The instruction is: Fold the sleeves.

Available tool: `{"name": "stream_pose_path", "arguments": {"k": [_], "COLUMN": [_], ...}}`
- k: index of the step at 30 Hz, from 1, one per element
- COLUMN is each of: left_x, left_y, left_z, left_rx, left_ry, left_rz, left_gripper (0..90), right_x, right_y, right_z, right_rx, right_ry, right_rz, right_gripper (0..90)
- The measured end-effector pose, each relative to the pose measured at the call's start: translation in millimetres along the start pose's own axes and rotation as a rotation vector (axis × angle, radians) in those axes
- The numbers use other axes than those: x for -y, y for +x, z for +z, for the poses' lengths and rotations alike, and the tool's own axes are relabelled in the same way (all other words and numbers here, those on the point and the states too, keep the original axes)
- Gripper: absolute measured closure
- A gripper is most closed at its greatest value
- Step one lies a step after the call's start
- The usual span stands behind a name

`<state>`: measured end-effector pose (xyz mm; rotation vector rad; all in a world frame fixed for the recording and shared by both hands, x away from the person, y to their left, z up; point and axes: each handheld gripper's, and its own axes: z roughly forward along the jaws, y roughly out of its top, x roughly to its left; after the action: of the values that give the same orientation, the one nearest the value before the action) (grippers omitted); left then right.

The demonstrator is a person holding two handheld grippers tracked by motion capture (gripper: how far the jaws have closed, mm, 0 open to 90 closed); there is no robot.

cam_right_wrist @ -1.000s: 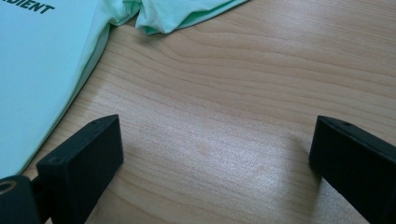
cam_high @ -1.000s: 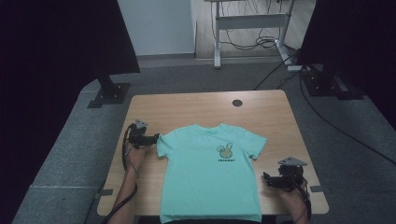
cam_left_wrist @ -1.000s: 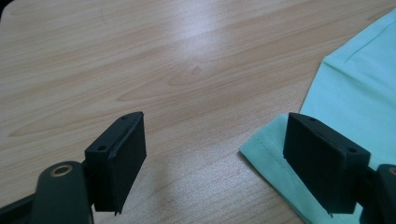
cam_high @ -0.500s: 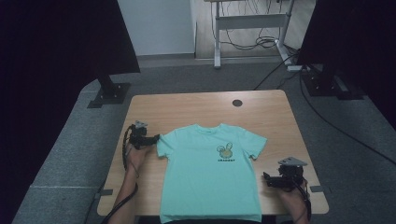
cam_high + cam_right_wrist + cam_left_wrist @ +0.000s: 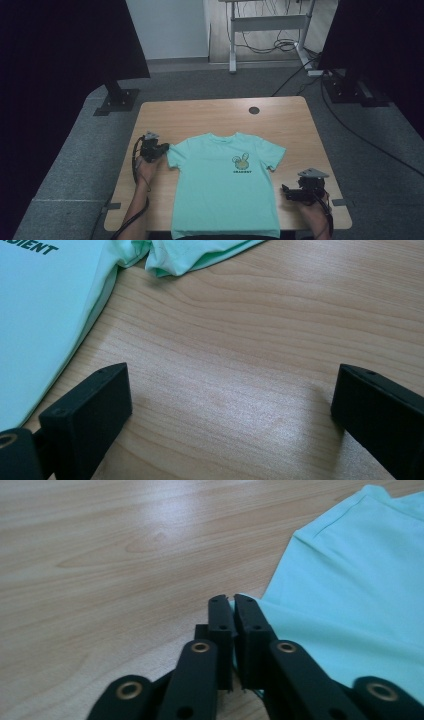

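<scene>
Pinching the left sleeve edge of the mint-green cotton T-shirt (image 5: 225, 185), lying flat on the pale wooden table (image 5: 210, 117), with left gripper (image 5: 231, 600) just closed, likely for folding; resting right gripper (image 5: 287, 192) wide apart beside the hem, holding nothing.

Smooth mint cloth T-shirt (image 5: 225, 185) on matt, light-grained wooden table (image 5: 210, 117)

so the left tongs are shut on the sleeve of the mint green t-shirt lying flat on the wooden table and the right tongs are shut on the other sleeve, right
Not quite. The left tongs have just closed on the sleeve edge of the mint green t-shirt lying flat on the light wooden table, but the right tongs are open and hold nothing: the right gripper view shows their jaws wide apart over bare wood, clear of the other sleeve.
</scene>
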<state>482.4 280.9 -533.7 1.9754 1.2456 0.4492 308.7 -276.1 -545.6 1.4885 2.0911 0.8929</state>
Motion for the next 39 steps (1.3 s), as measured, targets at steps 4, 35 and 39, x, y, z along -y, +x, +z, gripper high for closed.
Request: {"name": "stream_pose_path", "arguments": {"k": [4, 35, 39], "left_x": [0.5, -7.6, -8.6], "left_y": [-0.8, -43.2, -51.0], "left_z": [-0.7, -14.7, -10.8], "left_rx": [-0.007, 0.01, 0.021], "left_ry": [-0.001, -0.067, -0.073], "left_rz": [-0.002, 0.033, 0.031], "left_gripper": [88.3, 88.6, 88.6], "right_x": [0.0, -0.2, -0.4], "right_y": [0.0, 0.4, 0.6], "right_z": [0.0, 0.2, 0.4], "right_rx": [0.0, 0.002, 0.003], "right_ry": [0.0, 0.001, 0.001], "right_rz": [0.0, 0.003, 0.005], "right_gripper": [2.3, 2.1, 1.9]}}
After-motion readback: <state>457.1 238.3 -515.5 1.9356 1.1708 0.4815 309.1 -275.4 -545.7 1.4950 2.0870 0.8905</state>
